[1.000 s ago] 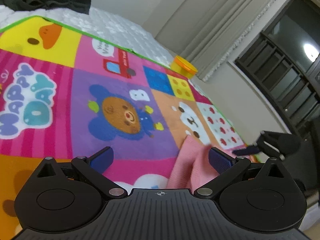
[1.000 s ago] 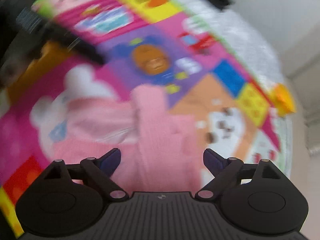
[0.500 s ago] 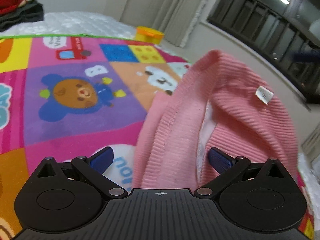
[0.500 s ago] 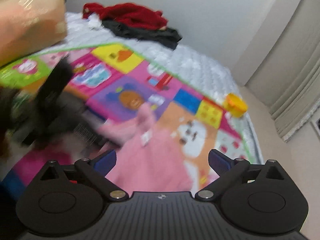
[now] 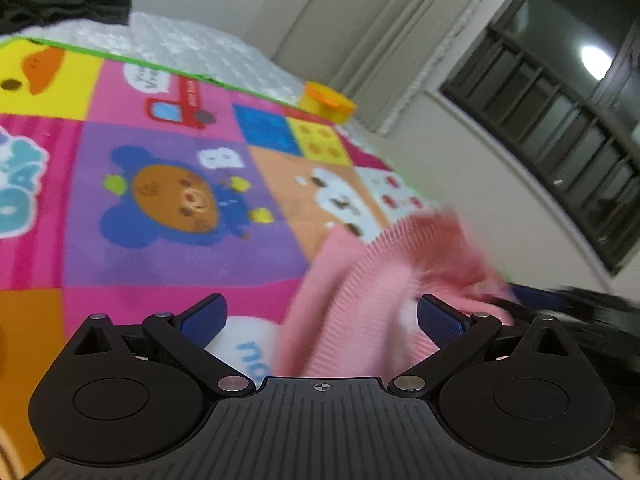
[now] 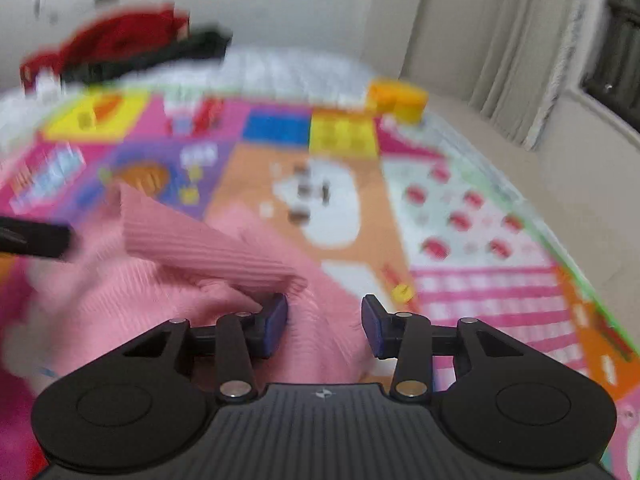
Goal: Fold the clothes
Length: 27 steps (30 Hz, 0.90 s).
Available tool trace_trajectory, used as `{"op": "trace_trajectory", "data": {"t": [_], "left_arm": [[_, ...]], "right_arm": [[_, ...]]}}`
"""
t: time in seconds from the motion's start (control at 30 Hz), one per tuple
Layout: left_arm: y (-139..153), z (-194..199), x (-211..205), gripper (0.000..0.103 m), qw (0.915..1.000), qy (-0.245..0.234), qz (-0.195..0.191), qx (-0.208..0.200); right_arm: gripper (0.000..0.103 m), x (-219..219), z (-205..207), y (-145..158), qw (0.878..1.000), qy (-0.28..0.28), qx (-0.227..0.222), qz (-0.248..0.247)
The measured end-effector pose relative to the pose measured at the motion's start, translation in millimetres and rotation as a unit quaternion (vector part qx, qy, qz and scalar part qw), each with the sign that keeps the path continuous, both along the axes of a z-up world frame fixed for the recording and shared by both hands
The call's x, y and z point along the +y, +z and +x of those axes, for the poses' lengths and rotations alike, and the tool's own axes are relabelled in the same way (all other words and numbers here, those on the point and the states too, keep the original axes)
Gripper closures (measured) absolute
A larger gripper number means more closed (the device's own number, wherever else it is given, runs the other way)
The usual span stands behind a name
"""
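Note:
A pink ribbed garment (image 5: 372, 280) lies crumpled on the colourful play mat (image 5: 168, 208), in front of and to the right of my left gripper (image 5: 320, 318), which is wide open with cloth between its jaws. In the right wrist view the same garment (image 6: 192, 280) is bunched low and left. My right gripper (image 6: 324, 326) has its jaws partly closed, with a gap between them, over the pink cloth; the left pad touches a fold. The view is blurred by motion.
A yellow and orange tub (image 5: 328, 102) stands at the mat's far edge. Red and black clothes (image 6: 120, 52) are piled at the back near the wall. A white quilted cover (image 5: 192, 52) lies beyond the mat. The other gripper's dark finger (image 6: 36, 236) shows at left.
The pink garment, held up high half a second ago, has dropped lower onto the mat. My right gripper has swung down to the cloth and its jaws have narrowed. Both views shifted.

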<state>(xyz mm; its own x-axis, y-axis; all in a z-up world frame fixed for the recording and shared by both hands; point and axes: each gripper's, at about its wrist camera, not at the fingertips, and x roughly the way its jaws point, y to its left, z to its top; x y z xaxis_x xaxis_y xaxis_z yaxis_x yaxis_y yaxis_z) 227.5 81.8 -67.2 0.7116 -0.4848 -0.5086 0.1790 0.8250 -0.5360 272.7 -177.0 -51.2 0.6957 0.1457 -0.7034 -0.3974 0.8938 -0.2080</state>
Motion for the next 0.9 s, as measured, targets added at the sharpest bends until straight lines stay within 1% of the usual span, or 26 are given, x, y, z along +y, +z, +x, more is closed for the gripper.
{"op": "trace_trajectory", "data": {"t": [0.03, 0.07, 0.17, 0.23, 0.27, 0.3, 0.33, 0.37, 0.4, 0.47, 0.53, 0.6, 0.67, 0.7, 0.73, 0.77, 0.8, 0.83, 0.9], "left_arm": [[0.4, -0.9, -3.3, 0.000, 0.9999, -0.011, 0.000, -0.003], [0.8, -1.8, -6.5, 0.000, 0.9997, -0.023, 0.000, -0.007], [1.9, -4.5, -16.4, 0.000, 0.9983, -0.057, 0.000, -0.017], [-1.2, -4.5, -22.2, 0.000, 0.9977, -0.065, 0.011, -0.014], [-3.0, -3.9, -24.2, 0.000, 0.9977, -0.066, 0.015, -0.011], [-4.5, -3.7, -25.2, 0.000, 0.9976, -0.065, 0.021, -0.008], [-6.0, -3.5, -26.1, 0.000, 0.9975, -0.065, 0.027, -0.005], [-6.6, -3.4, -25.9, 0.000, 0.9976, -0.063, 0.028, -0.003], [-7.0, -3.2, -25.5, 0.000, 0.9976, -0.062, 0.030, -0.002], [-7.8, -2.9, -24.6, 0.000, 0.9978, -0.059, 0.032, 0.001], [-8.5, -2.6, -23.8, 0.000, 0.9978, -0.056, 0.034, 0.003], [-9.3, -2.3, -23.0, 0.000, 0.9979, -0.053, 0.036, 0.006], [-10.1, -2.0, -22.2, 0.000, 0.9980, -0.050, 0.039, 0.009], [-10.5, -1.9, -21.8, 0.000, 0.9980, -0.049, 0.040, 0.010], [-10.9, -1.7, -21.4, 0.000, 0.9980, -0.047, 0.041, 0.011], [-11.3, -1.6, -21.0, 0.000, 0.9980, -0.046, 0.042, 0.013], [-11.6, -1.3, -20.1, 0.000, 0.9981, -0.044, 0.040, 0.014], [-11.8, -1.0, -19.2, 0.000, 0.9983, -0.042, 0.038, 0.016], [-11.9, -0.1, -17.3, 0.000, 0.9986, -0.041, 0.028, 0.016]], "right_arm": [[0.063, 3.6, 9.2, -12.5, 1.000, 0.006, 0.009, -0.017], [0.063, 5.1, 13.5, -19.1, 1.000, 0.011, 0.007, -0.028], [0.053, -3.3, 25.9, -14.0, 1.000, -0.019, 0.008, -0.004], [0.053, -13.9, 31.2, -1.8, 0.998, -0.054, 0.002, 0.026], [0.049, -20.8, 27.8, 6.7, 0.996, -0.066, -0.002, 0.052], [0.040, -27.6, 24.4, 15.3, 0.994, -0.079, -0.006, 0.078], [0.035, -33.5, 19.4, 23.4, 0.991, -0.088, -0.010, 0.100], [0.028, -35.6, 8.3, 30.4, 0.991, -0.080, -0.018, 0.107], [0.023, -37.4, -3.2, 36.9, 0.991, -0.071, -0.024, 0.114], [0.017, -39.6, -30.3, 44.0, 0.991, -0.042, -0.021, 0.125], [0.017, -43.6, -56.3, 46.2, 0.989, -0.027, -0.011, 0.145], [0.014, -49.0, -75.1, 43.2, 0.984, -0.031, 0.003, 0.174], [0.009, -51.3, -84.9, 32.0, 0.978, -0.044, 0.028, 0.201], [0.009, -51.1, -87.7, 24.8, 0.975, -0.052, 0.042, 0.211], [0.011, -50.2, -89.2, 18.4, 0.973, -0.056, 0.055, 0.219], [0.028, -46.5, -85.4, 15.3, 0.972, -0.045, 0.061, 0.222], [0.056, -42.7, -81.6, 12.2, 0.972, -0.034, 0.067, 0.224], [0.065, -39.7, -78.0, 10.9, 0.971, -0.025, 0.070, 0.229], [0.075, -40.2, -69.9, 25.3, 0.968, -0.035, 0.037, 0.245]]}}
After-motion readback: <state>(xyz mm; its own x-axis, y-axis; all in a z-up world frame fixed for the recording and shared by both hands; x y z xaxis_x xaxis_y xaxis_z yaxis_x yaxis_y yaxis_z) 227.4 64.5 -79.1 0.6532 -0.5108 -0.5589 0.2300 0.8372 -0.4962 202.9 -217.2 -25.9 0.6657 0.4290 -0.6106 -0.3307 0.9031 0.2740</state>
